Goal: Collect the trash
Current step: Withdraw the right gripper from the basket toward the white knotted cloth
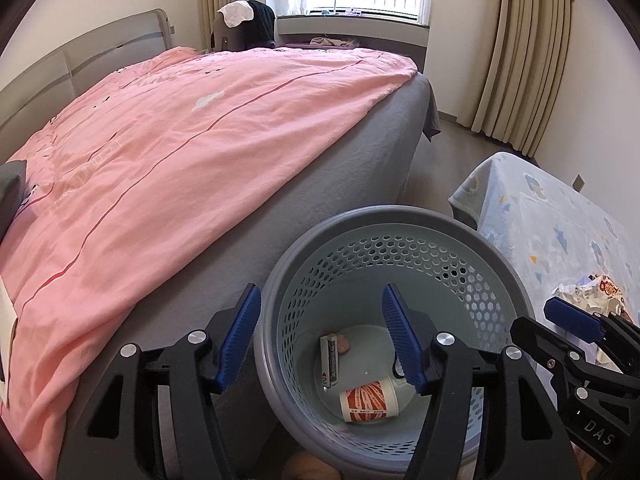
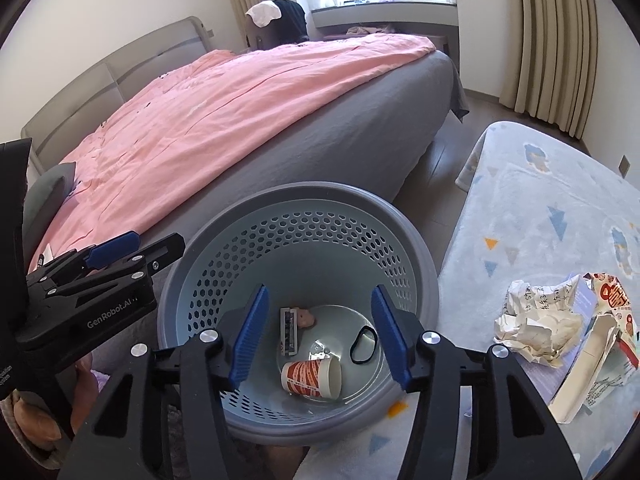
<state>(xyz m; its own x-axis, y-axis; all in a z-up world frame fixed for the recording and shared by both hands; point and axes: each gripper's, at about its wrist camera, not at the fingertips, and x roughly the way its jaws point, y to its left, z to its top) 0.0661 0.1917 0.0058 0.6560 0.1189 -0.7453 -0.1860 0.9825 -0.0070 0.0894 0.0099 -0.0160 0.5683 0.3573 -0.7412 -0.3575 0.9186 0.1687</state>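
A grey perforated waste basket (image 1: 380,216) (image 2: 304,196) stands beside the bed. In its bottom lie an orange-and-white paper cup (image 1: 368,400) (image 2: 310,378) on its side, a small flat box (image 1: 330,360) (image 2: 289,332), a pinkish lump (image 2: 306,318) and a black loop (image 2: 363,345). My left gripper (image 1: 320,292) hangs open over the basket's left part with nothing between its blue pads. My right gripper (image 2: 320,290) hangs open over the basket's mouth, also empty. Crumpled white paper (image 2: 532,320) and a torn printed wrapper (image 2: 612,308) lie on the blue blanket to the right.
A bed with a pink cover (image 1: 160,160) and grey side runs along the left, close against the basket. A light blue patterned blanket (image 2: 540,220) covers the surface on the right. Curtains and a window stand at the far wall, with bare floor between.
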